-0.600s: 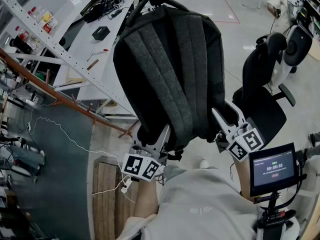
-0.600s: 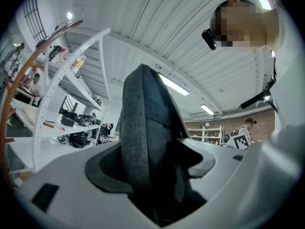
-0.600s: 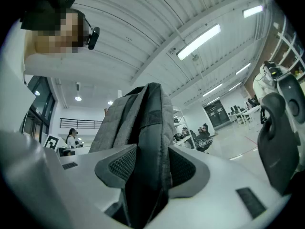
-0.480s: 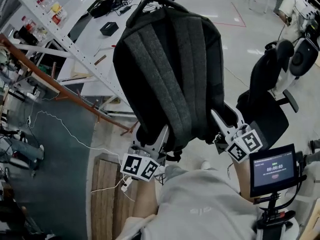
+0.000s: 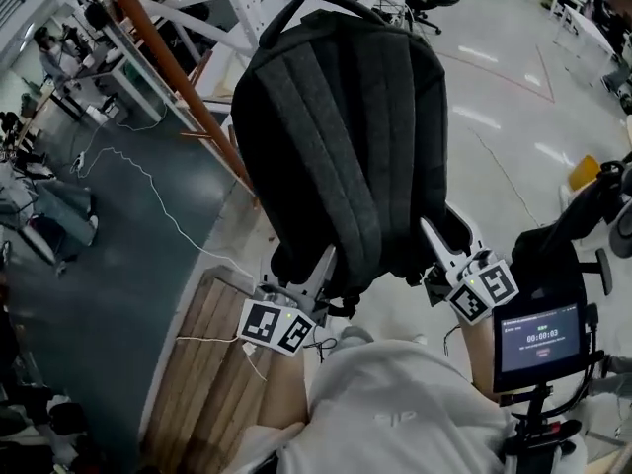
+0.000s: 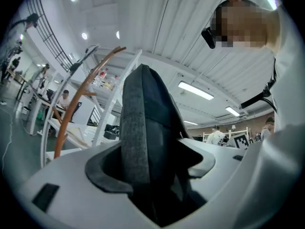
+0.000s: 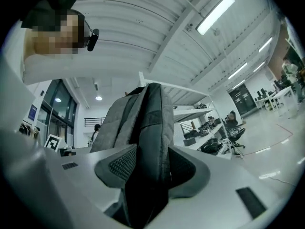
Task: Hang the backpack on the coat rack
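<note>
Backpack [image 5: 341,136] held aloft mid-carry, left hand-held gripper [image 5: 322,265] and right hand-held gripper [image 5: 435,237] each pinching a bottom corner; next, its top handle [image 5: 314,0] needs lifting onto the coat rack.

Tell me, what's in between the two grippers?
The backpack: its lower end fills the gap, with the left gripper and the right gripper each clamped on it. The head view shows this.

This is a large open lab or workshop hall. Strip lights [image 7: 215,13] line a ribbed ceiling [image 7: 143,27] above the right tongs [image 7: 150,168], with cluttered counters [image 7: 209,130] and office chairs [image 7: 234,133] beyond them. White metal shelving [image 6: 107,104] rises beyond the left tongs [image 6: 152,161]. A timer screen [image 5: 538,336] stands beside the right tongs, and loose cable [image 5: 148,191] lies left of the left ones.
</note>
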The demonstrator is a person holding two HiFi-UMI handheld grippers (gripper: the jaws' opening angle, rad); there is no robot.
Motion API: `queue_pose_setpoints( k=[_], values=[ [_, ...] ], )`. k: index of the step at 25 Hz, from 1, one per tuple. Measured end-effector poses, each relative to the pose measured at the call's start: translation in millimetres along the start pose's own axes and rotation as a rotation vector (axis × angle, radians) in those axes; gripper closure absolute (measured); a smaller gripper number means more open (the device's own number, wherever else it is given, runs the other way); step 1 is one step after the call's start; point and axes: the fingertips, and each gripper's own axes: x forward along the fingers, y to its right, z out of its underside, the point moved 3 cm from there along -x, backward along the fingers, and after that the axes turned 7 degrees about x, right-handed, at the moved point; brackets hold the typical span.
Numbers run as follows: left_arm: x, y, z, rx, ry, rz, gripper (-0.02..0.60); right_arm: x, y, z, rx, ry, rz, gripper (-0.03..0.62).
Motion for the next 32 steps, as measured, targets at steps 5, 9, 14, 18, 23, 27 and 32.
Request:
queue_pose_setpoints(
  k=[5, 9, 14, 18, 23, 27, 32],
  values=[
    [-36.1, -114.0, 5.7, 0.009, 0.019, -0.124, 0.267, 114.4, -41.5, 60.1, 0.012, -0.05, -0.115, 0.384],
    [-69.5, -148.1, -11.4, 0.028, 0.024, -0.225, 0.268, 156.2, -78.0, 72.9, 0.033, -0.081, -0.203, 0.384],
    [-107.4, -156.1, -27.5, 0.028, 0.039, -0.332, 0.268, 175.0, -114.4, 75.9, 0.04, -0.125, -0.294, 0.384],
    [-102.3, -180.8, -27.6, 0.038, 0.051, -0.413, 0.268, 217.0, -112.8, 84.5, 0.049, -0.153, -0.366, 0.384],
    [-115.4, -182.5, -38.4, 0.06, 0.066, -0.468, 0.268, 228.2, -127.5, 82.8, 0.056, -0.157, -0.426, 0.384],
    [-121.4, -185.4, -52.3, 0.088, 0.089, -0.489, 0.268, 236.6, -139.2, 74.2, 0.053, -0.139, -0.462, 0.384],
    [-82.4, -208.1, -79.8, 0.14, 0.127, -0.512, 0.268, 286.0, -124.2, 45.2, 0.046, -0.096, -0.514, 0.384]
  ],
)
